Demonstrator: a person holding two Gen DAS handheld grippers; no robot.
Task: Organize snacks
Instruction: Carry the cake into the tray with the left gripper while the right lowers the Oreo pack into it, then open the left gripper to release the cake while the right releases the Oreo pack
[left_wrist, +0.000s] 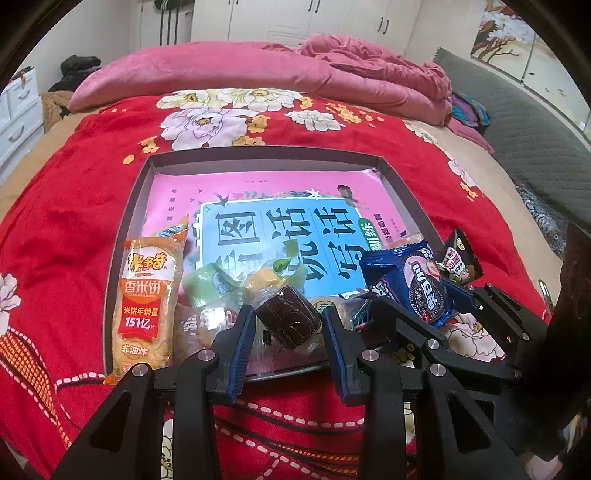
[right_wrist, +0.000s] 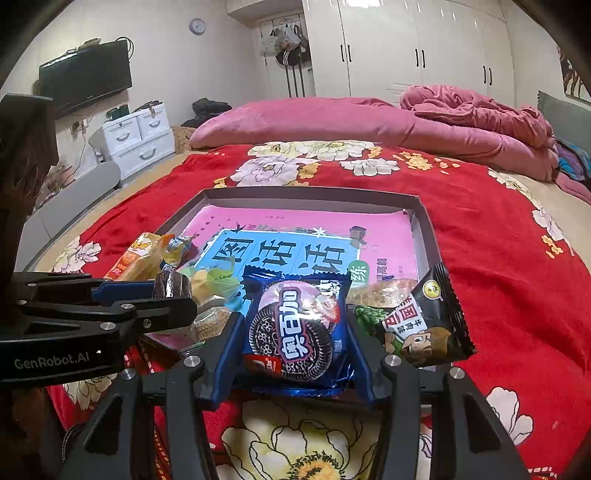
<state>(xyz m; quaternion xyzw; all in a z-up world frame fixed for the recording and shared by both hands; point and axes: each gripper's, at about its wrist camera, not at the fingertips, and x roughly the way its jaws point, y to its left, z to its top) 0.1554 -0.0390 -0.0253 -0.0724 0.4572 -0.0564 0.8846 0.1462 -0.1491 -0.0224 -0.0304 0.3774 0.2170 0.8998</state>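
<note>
A shallow grey box (left_wrist: 127, 218) lies on the red floral bedspread with a pink and blue booklet (left_wrist: 258, 229) inside. My left gripper (left_wrist: 288, 314) is shut on a dark brown cake in clear wrap (left_wrist: 286, 323) over the box's near edge. The right wrist view shows that left gripper (right_wrist: 173, 295) at the left, with the brown cake (right_wrist: 170, 283) in it. My right gripper (right_wrist: 293, 323) is shut on a blue cookie packet (right_wrist: 295, 328). An orange rice-cracker pack (left_wrist: 144, 302), green wrapped sweets (left_wrist: 208, 284) and a black packet (right_wrist: 419, 321) rest at the box's near side.
The red floral bedspread (right_wrist: 498, 258) extends on all sides of the box. A pink pillow (right_wrist: 295, 122) and a crumpled pink quilt (right_wrist: 480, 118) lie behind it. White drawers (right_wrist: 136, 140) and a wall television (right_wrist: 85, 75) stand at the left, with wardrobes (right_wrist: 406, 48) at the back.
</note>
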